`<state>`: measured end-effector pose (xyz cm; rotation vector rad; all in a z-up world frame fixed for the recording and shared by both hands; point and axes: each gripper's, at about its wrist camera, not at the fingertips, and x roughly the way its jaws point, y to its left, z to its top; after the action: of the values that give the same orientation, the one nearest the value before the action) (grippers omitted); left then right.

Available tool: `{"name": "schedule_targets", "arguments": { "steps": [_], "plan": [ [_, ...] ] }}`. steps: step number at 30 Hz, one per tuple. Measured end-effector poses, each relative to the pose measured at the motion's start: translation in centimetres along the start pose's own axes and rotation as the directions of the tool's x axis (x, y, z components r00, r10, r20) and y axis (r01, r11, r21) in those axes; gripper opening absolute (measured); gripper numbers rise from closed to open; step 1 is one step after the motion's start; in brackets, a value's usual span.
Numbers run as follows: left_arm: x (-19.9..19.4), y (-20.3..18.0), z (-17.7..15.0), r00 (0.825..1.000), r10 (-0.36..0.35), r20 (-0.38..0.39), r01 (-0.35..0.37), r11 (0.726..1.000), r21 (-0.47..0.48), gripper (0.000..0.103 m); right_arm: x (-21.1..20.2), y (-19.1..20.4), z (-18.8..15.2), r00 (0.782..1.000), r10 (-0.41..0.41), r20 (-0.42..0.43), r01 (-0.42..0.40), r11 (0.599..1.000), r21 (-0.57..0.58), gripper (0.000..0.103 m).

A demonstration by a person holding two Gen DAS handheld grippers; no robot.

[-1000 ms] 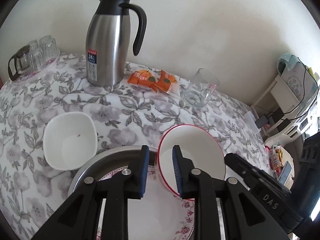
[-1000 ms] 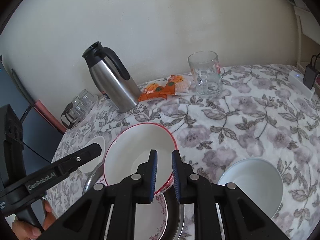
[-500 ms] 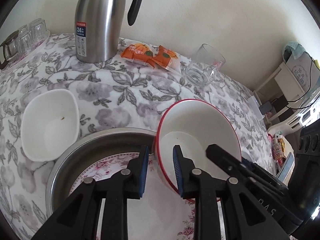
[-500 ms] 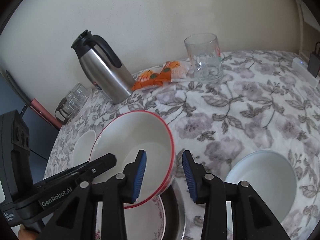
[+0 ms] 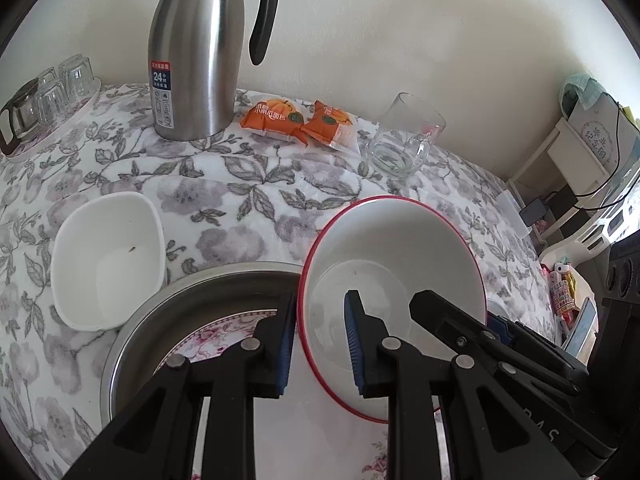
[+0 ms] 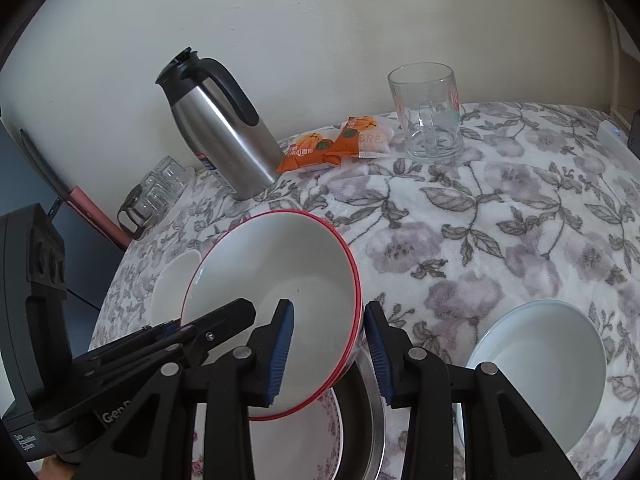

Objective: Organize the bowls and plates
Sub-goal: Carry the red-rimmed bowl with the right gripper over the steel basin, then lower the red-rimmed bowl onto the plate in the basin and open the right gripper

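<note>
Near the front edge of the floral tablecloth (image 5: 256, 184), a red-rimmed bowl (image 5: 392, 256) is tilting over a steel basin (image 5: 192, 292) that is already holding a floral plate (image 5: 224, 328). Task standing: judged part done, with plate and red-rimmed bowl gathered at the basin. Outstanding: a square white bowl (image 5: 106, 256) is sitting just beside the basin toward the left edge, and a round white bowl (image 6: 540, 368) is sitting toward the right edge, both unstacked.

Left gripper (image 5: 318, 344): reaching in low from the front, its fingers straddling the bowl's left rim with a narrow gap; grip cannot be told.

Right gripper (image 6: 330, 350): level and pointing toward the back edge, jaws wide apart around the bowl's right rim, pads clear of it.

Bystanders along the back edge: steel thermos (image 5: 196, 52), orange snack packets (image 5: 298, 122), glass mug (image 5: 404, 138).
</note>
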<state>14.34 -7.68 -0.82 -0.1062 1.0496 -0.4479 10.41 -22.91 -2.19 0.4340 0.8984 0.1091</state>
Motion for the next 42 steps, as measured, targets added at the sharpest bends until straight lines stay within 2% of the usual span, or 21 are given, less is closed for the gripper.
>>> {"name": "schedule_targets", "arguments": {
  "steps": [17,30,34,38,42],
  "plan": [
    [-1.9,1.1,-2.0,0.999,0.026,-0.048,-0.03,0.996,-0.084,0.025,-0.9,1.9,-1.0,0.999,-0.001,-0.033,0.0,1.0,-0.019,0.039],
    [-3.3,3.2,-4.3,0.99,0.054,-0.128,-0.073,0.986,-0.148,0.026,0.0,3.7,-2.5,0.99,0.032,-0.141,-0.035,0.999,-0.021,0.039],
    [-3.4,4.2,-5.0,0.984,0.051,-0.169,-0.082,0.98,-0.18,0.029,0.2,4.5,-3.1,0.983,0.045,-0.177,-0.049,0.999,-0.021,0.039],
    [-2.6,5.5,-5.7,0.973,0.008,-0.229,-0.062,0.972,-0.228,0.032,0.6,5.0,-3.7,0.975,0.045,-0.215,-0.051,0.998,-0.023,0.039],
    [-1.9,5.8,-5.8,0.97,-0.004,-0.243,-0.054,0.971,-0.233,0.033,1.5,4.8,-4.1,0.97,0.042,-0.239,-0.048,0.999,-0.018,0.039]
  ]
}}
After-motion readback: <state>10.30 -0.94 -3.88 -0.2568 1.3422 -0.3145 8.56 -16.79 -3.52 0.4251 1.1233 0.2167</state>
